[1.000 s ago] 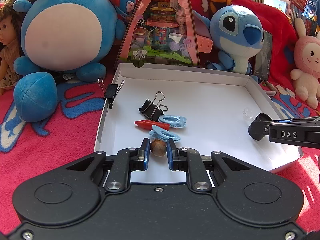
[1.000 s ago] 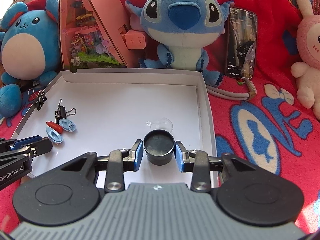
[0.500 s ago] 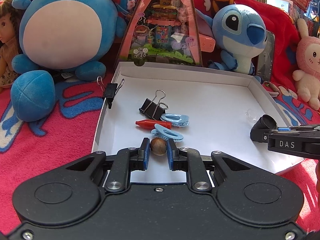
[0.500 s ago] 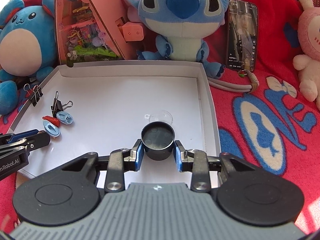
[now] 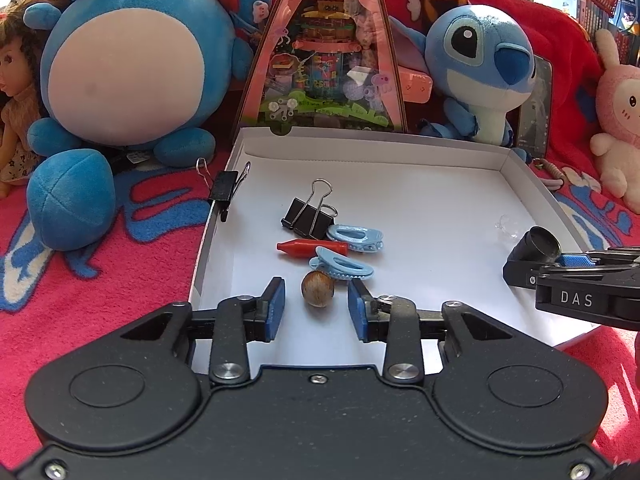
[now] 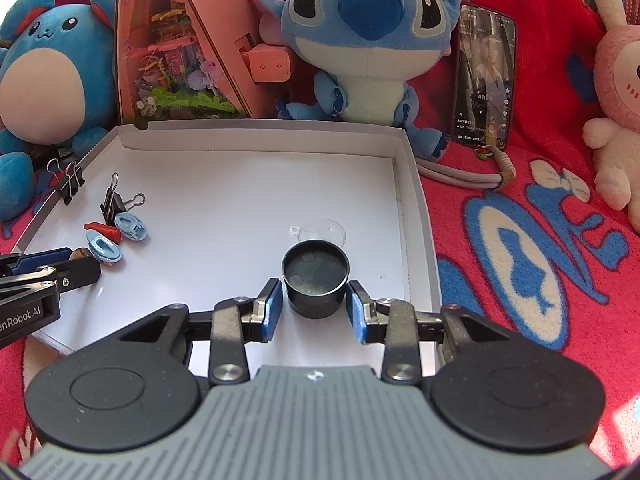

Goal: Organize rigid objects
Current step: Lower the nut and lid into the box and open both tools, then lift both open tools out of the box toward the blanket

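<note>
A shallow white box lid [image 5: 360, 140] [image 6: 256, 130] lies on a red blanket. Near its front left corner a small brown nut [image 5: 317, 289] rests on the floor between the jaws of my left gripper [image 5: 316, 303]. Those jaws are opening and the pads stand clear of the nut. By the lid's right side a black round cap [image 6: 315, 276] [image 5: 538, 243] sits between the jaws of my right gripper [image 6: 315, 306], which are opening too, with small gaps on both sides. Beyond the nut lie two light blue hair clips [image 5: 344, 266] [image 5: 356, 237], a red crayon [image 5: 312, 248] and a black binder clip [image 5: 306, 216].
Another binder clip [image 5: 224, 190] is clipped on the lid's left wall. A clear plastic dome [image 6: 320, 232] lies behind the cap. Plush toys [image 5: 120, 64] [image 6: 364, 40], a pink triangular toy box [image 5: 324, 60], a phone [image 6: 484, 76] and a doll [image 5: 16, 100] crowd the back.
Both grippers' jaws have spread apart. The left let go of the nut and the right let go of the black cap; both things now rest on the lid floor.
</note>
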Motion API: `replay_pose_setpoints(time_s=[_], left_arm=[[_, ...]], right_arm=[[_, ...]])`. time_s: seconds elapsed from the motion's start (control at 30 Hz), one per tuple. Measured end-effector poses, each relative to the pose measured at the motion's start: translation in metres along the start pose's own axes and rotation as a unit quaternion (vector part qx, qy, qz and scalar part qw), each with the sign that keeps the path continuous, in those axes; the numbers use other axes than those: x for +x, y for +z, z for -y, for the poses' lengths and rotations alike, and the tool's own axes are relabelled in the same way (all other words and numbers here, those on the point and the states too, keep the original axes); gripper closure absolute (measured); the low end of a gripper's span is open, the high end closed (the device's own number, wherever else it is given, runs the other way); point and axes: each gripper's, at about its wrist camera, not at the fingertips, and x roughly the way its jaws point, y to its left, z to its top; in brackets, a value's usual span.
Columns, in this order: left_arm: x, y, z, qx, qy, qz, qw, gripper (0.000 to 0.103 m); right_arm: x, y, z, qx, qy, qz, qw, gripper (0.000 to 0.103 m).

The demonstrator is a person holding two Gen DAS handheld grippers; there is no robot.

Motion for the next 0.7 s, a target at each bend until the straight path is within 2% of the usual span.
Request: replay_pose_setpoints(time_s=[0.07,0.2,0.4,0.7], left_arm=[[-0.005,0.000,-0.001,0.001,0.000,0.005,1.0000,0.061],[-0.016,0.001,-0.001,0.004,0.001,0.014,0.9999,0.052],[-0.037,-0.004,0.003,0.017,-0.005,0.026,0.9995,0.048],[-0.091,-0.033,0.021,0.054,-0.051,0.057,0.9956,0.047]], right_arm=[[-0.001,-0.001,0.000,0.001,0.002,0.000,1.000,0.043],[-0.005,-0.003,0.001,0.005,0.002,0.003,1.000,0.036],[-0.023,-0.009,0.001,-0.006,0.001,0.022,1.000,0.027],[-0.074,-0.031,0.001,-0.045,0.013,0.067,0.997,0.021]])
